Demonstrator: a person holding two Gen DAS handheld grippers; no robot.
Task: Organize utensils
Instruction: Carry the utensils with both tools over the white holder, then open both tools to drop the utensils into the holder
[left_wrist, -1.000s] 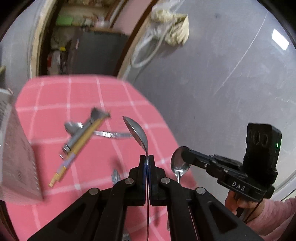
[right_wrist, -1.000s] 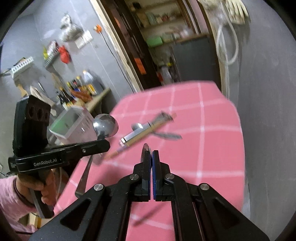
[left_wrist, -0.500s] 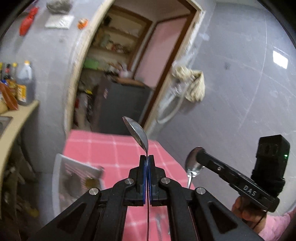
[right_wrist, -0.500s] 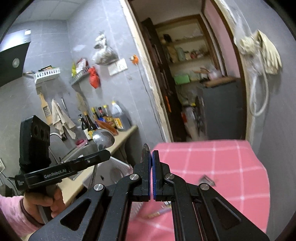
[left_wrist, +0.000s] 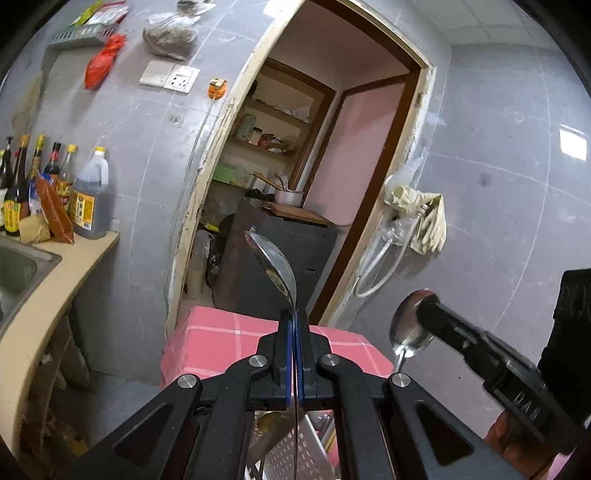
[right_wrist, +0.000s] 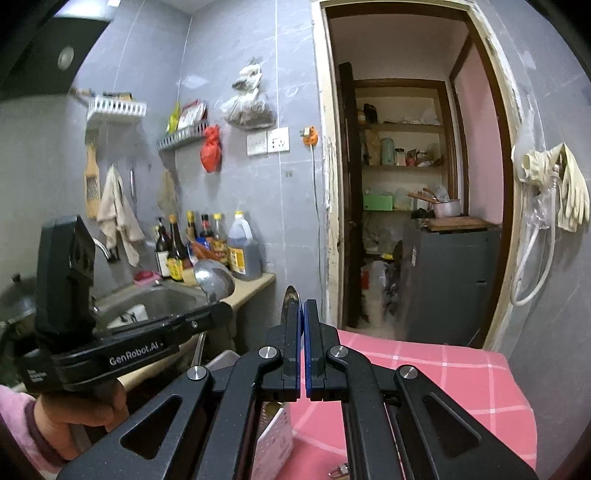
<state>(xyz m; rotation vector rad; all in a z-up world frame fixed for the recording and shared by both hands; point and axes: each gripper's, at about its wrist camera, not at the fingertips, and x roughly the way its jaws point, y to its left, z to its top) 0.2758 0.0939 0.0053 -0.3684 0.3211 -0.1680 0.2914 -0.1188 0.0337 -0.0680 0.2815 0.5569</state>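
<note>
Left wrist view: the left gripper (left_wrist: 294, 325) is clamped on the thin neck of a spoon (left_wrist: 272, 266), bowl raised above the fingers; a perforated holder (left_wrist: 295, 450) is glimpsed below
Left-side risk: the spoon could be pivoted or let slip, so narrow a neck being pinched
Right wrist view: the right gripper (right_wrist: 301, 317) is closed on a second spoon (left_wrist: 410, 328), only its edge shown above the pink checked table (right_wrist: 461, 373)
Right-side risk: the holder could be missed, since it is mostly hidden beneath both grippers

Glossy metal spoon (left_wrist: 275, 269), matt pink checked tablecloth (left_wrist: 218, 343) (cloth), perforated metal rack (left_wrist: 295, 454).
</note>
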